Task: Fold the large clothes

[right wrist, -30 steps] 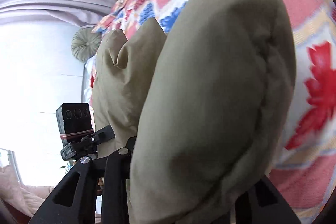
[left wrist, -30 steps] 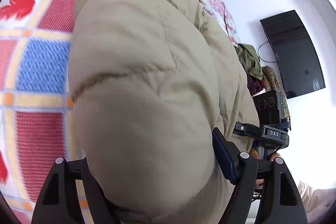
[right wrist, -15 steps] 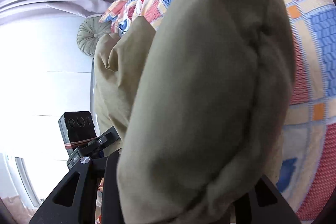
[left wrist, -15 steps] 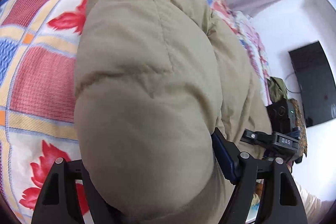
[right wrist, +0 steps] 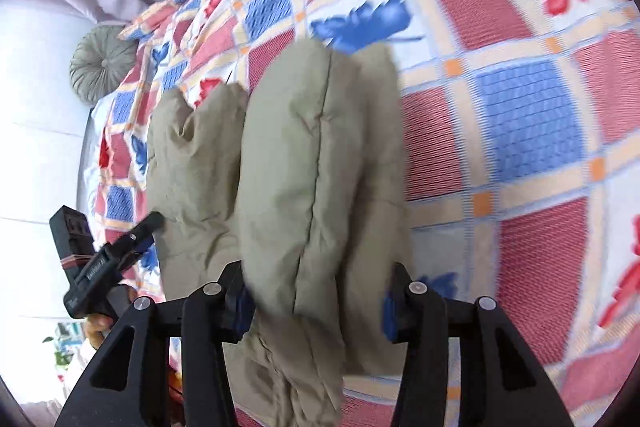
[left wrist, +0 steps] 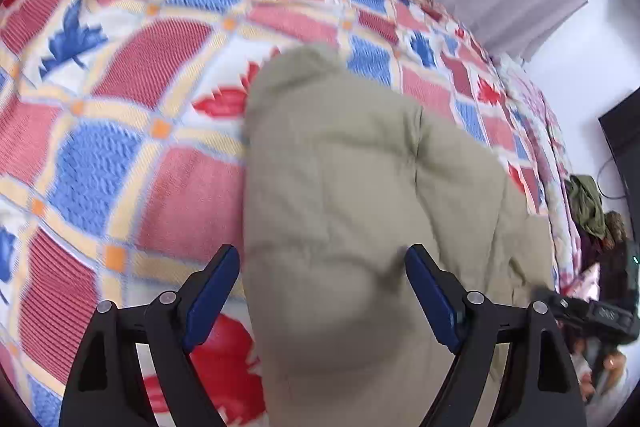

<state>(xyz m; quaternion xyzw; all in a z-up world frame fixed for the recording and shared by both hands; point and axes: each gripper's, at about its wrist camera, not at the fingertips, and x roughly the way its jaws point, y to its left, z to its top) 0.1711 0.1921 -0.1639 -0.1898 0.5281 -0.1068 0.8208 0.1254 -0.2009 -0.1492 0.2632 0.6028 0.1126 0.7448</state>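
The beige padded jacket (left wrist: pixel 360 211) lies on the patchwork bedspread (left wrist: pixel 120 131), running straight ahead of both pairs of tongs. The left gripper (left wrist: pixel 320 291) is opening: its blue pads (left wrist: pixel 212 291) stand clear of the cloth, the puffy fold sitting loosely between them. The right gripper (right wrist: pixel 316 295) is opening too, with a doubled roll of jacket between its jaws; whether the pads still press on it cannot be told. The garment looks light, soft and springy, likely to puff back out of a fold, and its shell probably slips. A hold would best be taken at a stitched seam or edge, gathering both layers deep between the pads
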